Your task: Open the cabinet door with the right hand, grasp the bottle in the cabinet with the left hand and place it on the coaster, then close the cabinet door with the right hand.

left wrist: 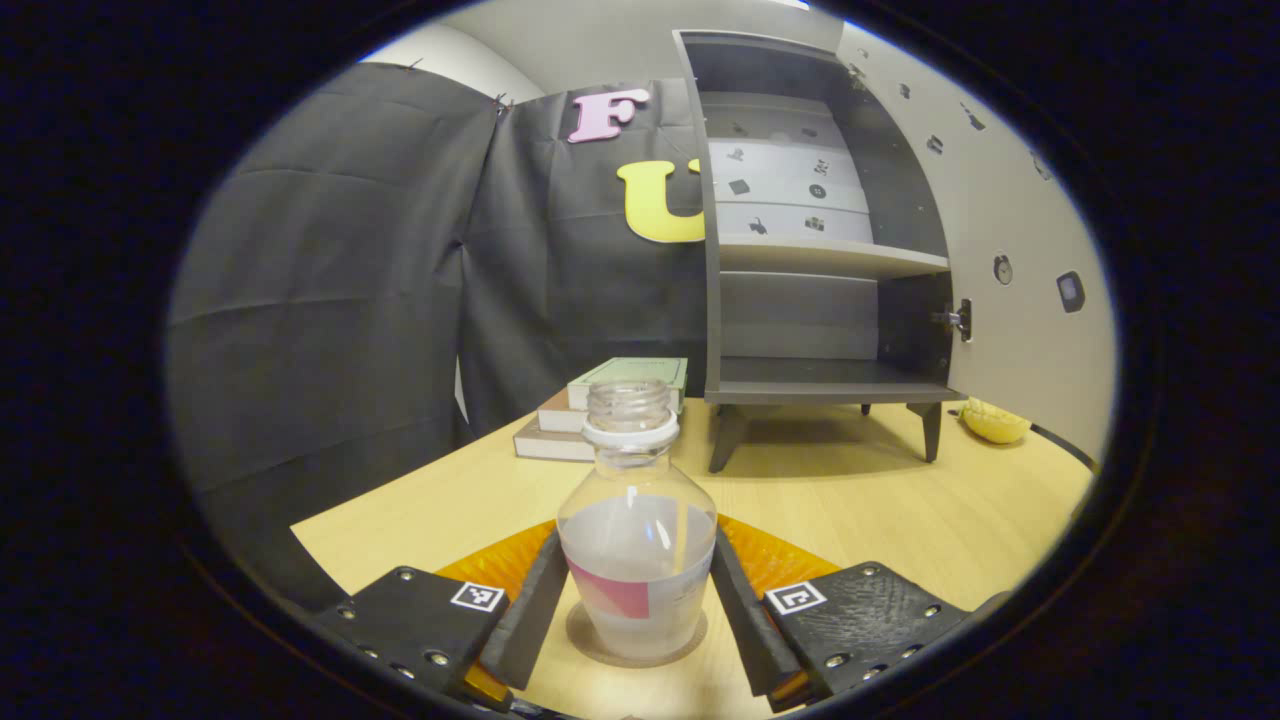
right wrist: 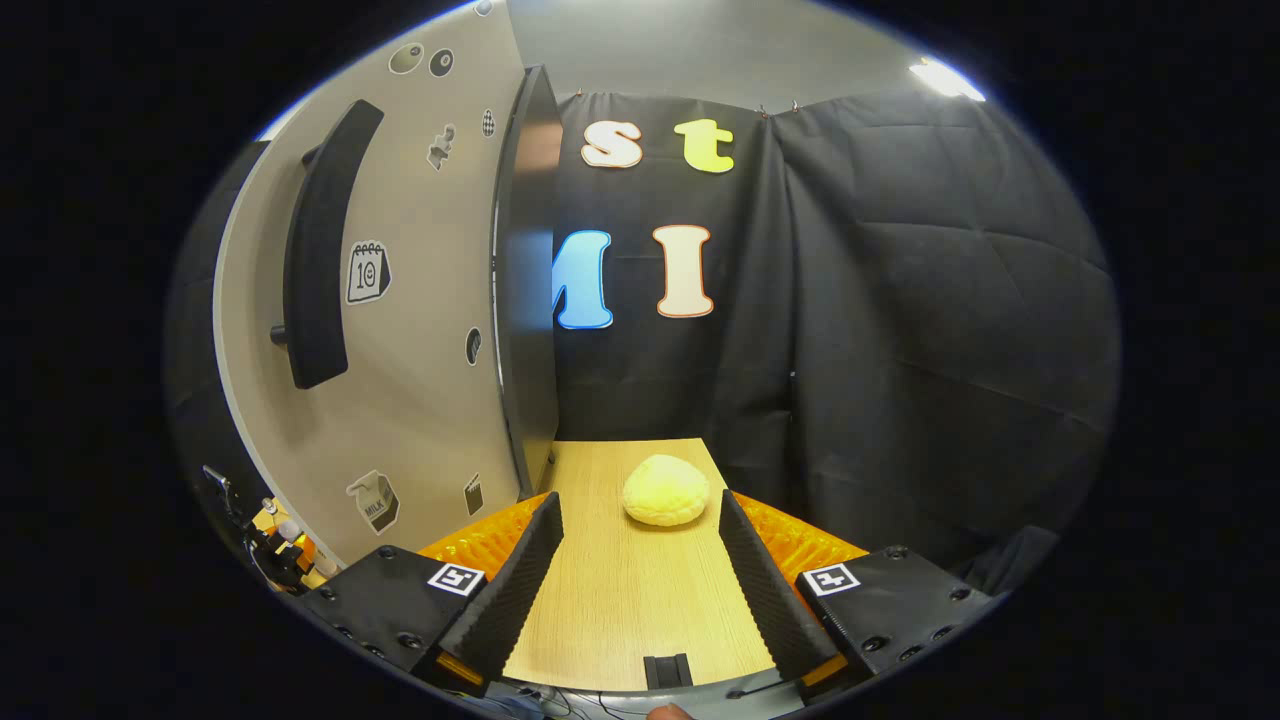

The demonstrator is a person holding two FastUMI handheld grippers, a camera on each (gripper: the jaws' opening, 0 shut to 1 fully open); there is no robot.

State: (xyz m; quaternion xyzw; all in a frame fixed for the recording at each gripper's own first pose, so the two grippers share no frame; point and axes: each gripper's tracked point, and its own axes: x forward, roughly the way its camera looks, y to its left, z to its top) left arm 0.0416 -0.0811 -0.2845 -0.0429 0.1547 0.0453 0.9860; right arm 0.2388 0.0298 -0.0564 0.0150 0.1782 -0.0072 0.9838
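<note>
Left gripper view: low over table (left wrist: 880, 510), facing open cabinet (left wrist: 820, 250), frame centre-right.
Right gripper view: close beside cabinet door (right wrist: 400, 300), frame left.
Shared: table, door.

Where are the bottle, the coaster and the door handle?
bottle (left wrist: 637, 560): left gripper view, on its clear body.
coaster (left wrist: 580, 632): left gripper view, on the rim left of the bottle's base.
door handle (right wrist: 320, 250): right gripper view, on the middle of the bar.

A light wooden table (left wrist: 880, 510) carries everything. On it stands a dark cabinet (left wrist: 820, 395) on short legs. To the left of the cabinet lies a stack of books (left wrist: 600, 410). A round coaster (left wrist: 585, 640) lies near the front edge, and the bottle (left wrist: 637, 530) stands on it. A yellow bun (right wrist: 665, 490) lies beside the open door.
</note>
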